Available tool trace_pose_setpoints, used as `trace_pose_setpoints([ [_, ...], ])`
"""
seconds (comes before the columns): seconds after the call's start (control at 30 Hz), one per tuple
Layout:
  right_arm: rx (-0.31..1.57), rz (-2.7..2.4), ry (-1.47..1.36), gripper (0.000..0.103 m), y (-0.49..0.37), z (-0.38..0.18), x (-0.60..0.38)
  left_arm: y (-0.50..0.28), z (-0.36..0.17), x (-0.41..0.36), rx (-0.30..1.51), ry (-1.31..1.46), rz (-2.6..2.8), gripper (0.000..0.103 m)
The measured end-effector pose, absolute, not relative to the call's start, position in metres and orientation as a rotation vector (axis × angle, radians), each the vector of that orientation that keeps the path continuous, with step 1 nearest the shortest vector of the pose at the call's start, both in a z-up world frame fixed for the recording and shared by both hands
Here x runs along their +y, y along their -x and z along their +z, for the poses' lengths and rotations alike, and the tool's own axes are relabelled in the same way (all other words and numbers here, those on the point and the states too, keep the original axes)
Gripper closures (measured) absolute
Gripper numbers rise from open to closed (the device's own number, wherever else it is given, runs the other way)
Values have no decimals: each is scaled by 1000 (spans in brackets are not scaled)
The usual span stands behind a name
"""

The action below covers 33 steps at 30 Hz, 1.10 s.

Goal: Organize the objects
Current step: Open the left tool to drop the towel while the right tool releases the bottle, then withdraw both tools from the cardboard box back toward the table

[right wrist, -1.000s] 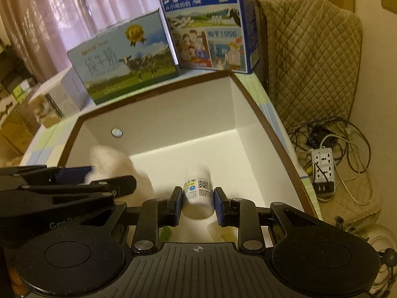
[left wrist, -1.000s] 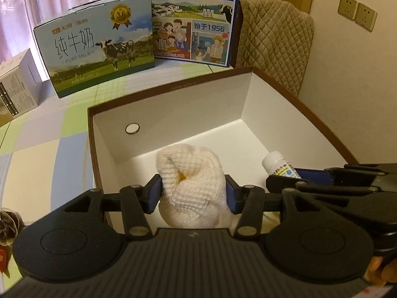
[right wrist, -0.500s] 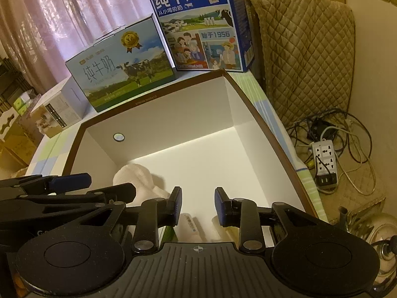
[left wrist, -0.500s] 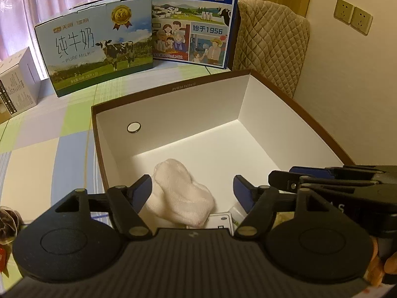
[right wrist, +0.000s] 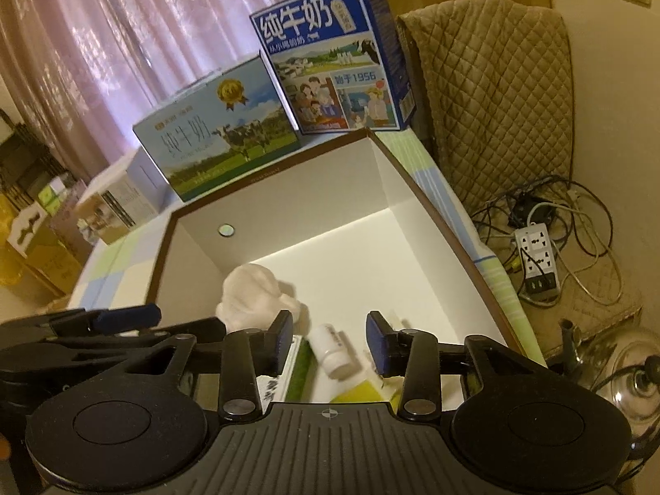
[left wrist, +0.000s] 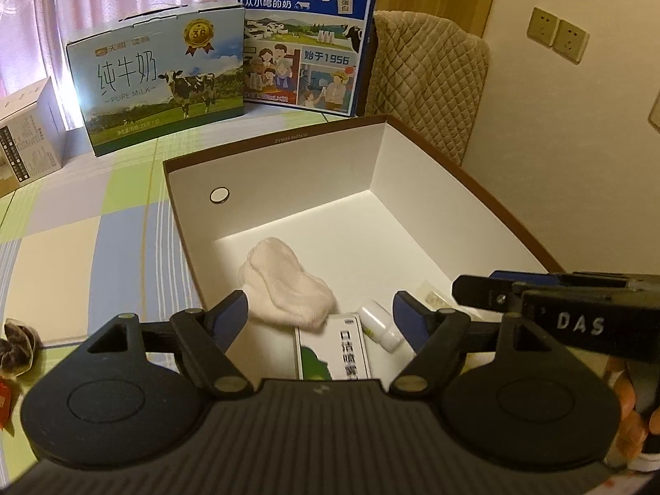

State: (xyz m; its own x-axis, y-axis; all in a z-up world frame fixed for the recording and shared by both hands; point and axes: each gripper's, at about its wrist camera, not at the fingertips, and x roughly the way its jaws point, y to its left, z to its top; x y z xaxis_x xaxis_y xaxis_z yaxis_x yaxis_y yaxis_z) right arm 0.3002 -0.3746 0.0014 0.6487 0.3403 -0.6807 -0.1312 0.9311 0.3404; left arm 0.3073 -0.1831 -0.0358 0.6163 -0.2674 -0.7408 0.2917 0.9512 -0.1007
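A brown-rimmed cardboard box (left wrist: 288,140) (right wrist: 396,165) with a white inside stands on the table. Inside, near its front, lie a white knitted cloth (left wrist: 284,288) (right wrist: 251,293), a small white bottle (left wrist: 377,324) (right wrist: 330,348) on its side and a white-and-green carton (left wrist: 334,350) (right wrist: 295,367). My left gripper (left wrist: 319,313) hangs above the box's near left corner, its jaws opening, nothing pressed between them. My right gripper (right wrist: 330,342) hovers over the fallen bottle, jaws also opening and clear of it. Each gripper shows at the edge of the other's view.
Two milk cartons (left wrist: 161,78) (left wrist: 307,33) stand behind the box, a small box (left wrist: 29,132) at the far left. A quilted chair back (right wrist: 495,95) is at the right; a power strip with cables (right wrist: 536,255) lies on the floor. Wrapped snacks (left wrist: 16,346) rest left of me.
The left gripper let go of the cloth and the right let go of the bottle; both now lie in the box. Both grippers have pulled back and up, jaws wider.
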Motion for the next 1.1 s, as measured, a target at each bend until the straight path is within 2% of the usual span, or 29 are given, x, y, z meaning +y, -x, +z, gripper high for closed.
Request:
trace_pose_setpoints([
  [0.4, 786, 185, -278, 41, -236, 33, -376, -246, -1, -160, 794, -2, -368, 27],
  [0.57, 784, 200, -222, 36, -211, 39, -359, -220, 14, -147, 766, 9, -370, 22],
  [0.9, 728, 196, -253, 28, -164, 50, -334, -169, 32, -110, 743, 37, -329, 19],
  [1.1, 738, 275, -320, 27, -143, 48, -319, -142, 31, -86, 763, 71, -286, 18],
])
